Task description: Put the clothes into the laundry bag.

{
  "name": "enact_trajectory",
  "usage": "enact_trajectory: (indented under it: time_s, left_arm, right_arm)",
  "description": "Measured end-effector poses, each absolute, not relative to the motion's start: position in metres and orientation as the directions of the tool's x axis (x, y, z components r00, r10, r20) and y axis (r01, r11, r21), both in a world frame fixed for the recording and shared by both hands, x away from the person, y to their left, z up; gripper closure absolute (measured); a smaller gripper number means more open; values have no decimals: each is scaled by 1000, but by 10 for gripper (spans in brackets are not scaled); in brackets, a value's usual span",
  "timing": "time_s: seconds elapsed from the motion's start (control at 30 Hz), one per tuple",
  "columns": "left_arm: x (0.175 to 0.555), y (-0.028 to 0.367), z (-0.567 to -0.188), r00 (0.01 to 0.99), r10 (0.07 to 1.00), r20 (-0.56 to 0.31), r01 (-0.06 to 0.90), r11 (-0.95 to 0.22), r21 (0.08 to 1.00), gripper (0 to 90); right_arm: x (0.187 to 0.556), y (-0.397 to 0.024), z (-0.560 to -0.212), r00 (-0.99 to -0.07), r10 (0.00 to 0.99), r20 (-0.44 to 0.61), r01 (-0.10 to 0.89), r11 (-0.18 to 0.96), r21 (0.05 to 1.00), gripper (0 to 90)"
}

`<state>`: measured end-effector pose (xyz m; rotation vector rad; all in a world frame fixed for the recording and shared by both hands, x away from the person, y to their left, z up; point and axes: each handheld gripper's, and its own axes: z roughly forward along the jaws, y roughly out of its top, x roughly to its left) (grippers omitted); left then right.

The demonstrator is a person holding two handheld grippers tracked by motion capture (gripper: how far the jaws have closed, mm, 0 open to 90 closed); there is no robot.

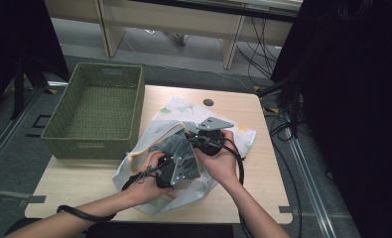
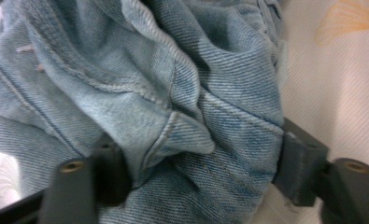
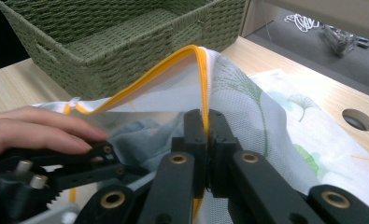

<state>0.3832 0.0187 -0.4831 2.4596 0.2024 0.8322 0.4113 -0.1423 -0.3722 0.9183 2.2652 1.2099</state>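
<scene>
1. Denim garment (image 2: pixel 173 102), pale blue and bunched, lies between the left gripper (image 2: pixel 196 172) jaws inside the mesh laundry bag (image 1: pixel 233 139). The jaws stand apart on either side of a fold; whether the pads press it cannot be told.
2. Right gripper (image 3: pixel 204 140) is clenched on the bag's yellow-trimmed rim (image 3: pixel 173 63), lifting the mouth open above the denim.
3. Risk: thin rim tape may slip from the clenched jaws, dropping the mouth onto the left gripper.
4. Risk: the left jaws may catch mesh along with denim, dragging the bag.
5. Woven green basket (image 1: pixel 92 106), beyond both grippers on the wooden table (image 1: pixel 263 188), is empty; the bag holds the denim.
</scene>
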Motion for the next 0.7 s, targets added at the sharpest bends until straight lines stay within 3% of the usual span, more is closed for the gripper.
enact_trajectory:
  time_s: [0.17, 0.23, 0.53, 0.7]
  left_arm:
    - [390, 21, -483, 801, 321, 504, -13, -833, 552, 635]
    - [392, 24, -481, 808, 342, 480, -6, -809, 587, 694]
    - [410, 31, -433, 726, 544, 421, 12, -622, 783, 729]
    - [431, 18, -444, 696, 598, 398, 39, -584, 810, 715]
  right_arm:
    - [410, -142, -370, -699, 713, -44, 357, 402, 843, 896]
    - [409, -142, -369, -695, 718, -34, 364, 392, 845, 896]
    - [405, -146, -351, -693, 719, -53, 308, 361, 880, 896]
    - [406, -150, -347, -680, 730, -61, 296, 350, 889, 895]
